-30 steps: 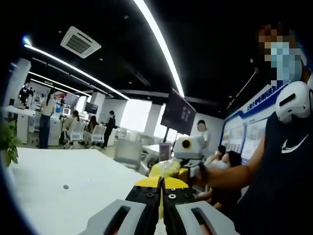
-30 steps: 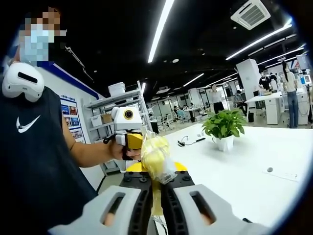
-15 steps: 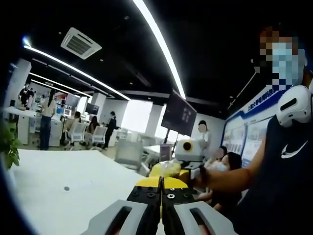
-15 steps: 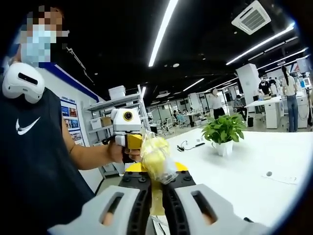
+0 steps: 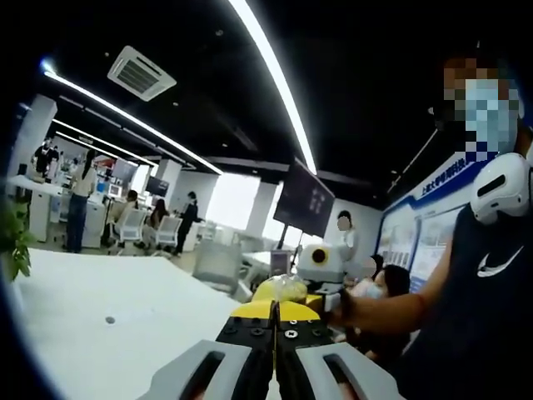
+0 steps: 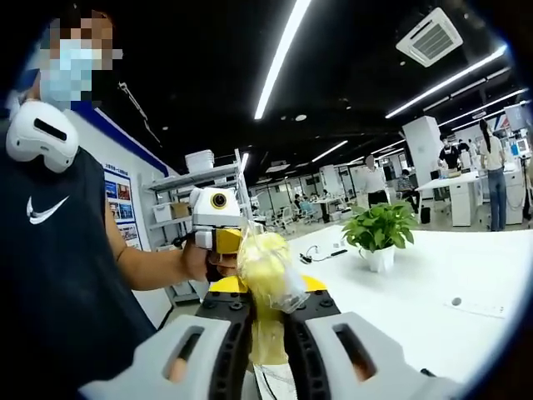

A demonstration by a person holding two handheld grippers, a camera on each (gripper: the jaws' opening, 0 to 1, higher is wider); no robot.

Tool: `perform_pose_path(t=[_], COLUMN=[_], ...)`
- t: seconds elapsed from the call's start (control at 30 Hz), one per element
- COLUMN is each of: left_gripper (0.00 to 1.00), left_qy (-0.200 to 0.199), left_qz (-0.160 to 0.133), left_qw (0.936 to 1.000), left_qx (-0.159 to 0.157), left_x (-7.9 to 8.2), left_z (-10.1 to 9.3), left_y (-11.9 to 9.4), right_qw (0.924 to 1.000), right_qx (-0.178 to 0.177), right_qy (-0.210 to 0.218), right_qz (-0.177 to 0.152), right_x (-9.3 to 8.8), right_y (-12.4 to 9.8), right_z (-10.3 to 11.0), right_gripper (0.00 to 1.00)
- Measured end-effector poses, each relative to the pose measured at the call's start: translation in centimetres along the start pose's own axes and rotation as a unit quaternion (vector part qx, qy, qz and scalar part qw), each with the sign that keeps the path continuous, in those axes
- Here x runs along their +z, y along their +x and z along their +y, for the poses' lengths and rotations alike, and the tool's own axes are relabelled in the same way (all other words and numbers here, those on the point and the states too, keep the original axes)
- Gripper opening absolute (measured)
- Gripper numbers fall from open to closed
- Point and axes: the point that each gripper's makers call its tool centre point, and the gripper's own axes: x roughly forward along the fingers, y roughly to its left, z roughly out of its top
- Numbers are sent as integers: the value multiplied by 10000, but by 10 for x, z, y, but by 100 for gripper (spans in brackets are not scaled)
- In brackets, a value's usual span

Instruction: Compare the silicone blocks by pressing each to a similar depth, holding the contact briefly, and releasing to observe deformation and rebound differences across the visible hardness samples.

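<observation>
Little moved; we keep yellow bagged sample (image 6: 265,268) pinched in right gripper (image 6: 268,321), rising up-frame, centre. Left gripper (image 5: 274,321) jaws together, sample (image 5: 286,287) just beyond tips.

White counter (image 6: 433,292) carries a potted green plant (image 6: 381,229) in a white pot, with a dark cable (image 6: 321,247) lying near it. Long strip lights (image 5: 271,79) and a ceiling air vent (image 5: 141,73) overhead; a dark monitor (image 5: 303,198) hangs beyond. Open shelving (image 6: 196,187) with boxes stands along the wall, and people stand at distant desks (image 5: 79,200).
</observation>
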Motion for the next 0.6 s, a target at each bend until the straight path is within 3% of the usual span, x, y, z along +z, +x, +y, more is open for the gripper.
perform_pose_path(t=[0.17,0.3,0.47,0.6], left_gripper=[0,0,0,0], left_qy=[-37,-63,-93,-118], left_qz=[-92,-124,-160,-155], left_qw=[9999,9999,9998,9998], left_qx=[-30,0,9,0], left_x=[5,6,7,7], left_z=[-1,0,1,1], left_y=[-3,-4,-4,-4], right_qw=[10000,9999,9998,9998], right_qx=[13,8,-90,-88], right_qy=[62,80,76,74], right_qz=[-10,-80,-147,-167], right_x=[-2,0,0,1], right_y=[0,1,2,2], right_z=[1,2,-2,-1], right_gripper=[17,29,51,56])
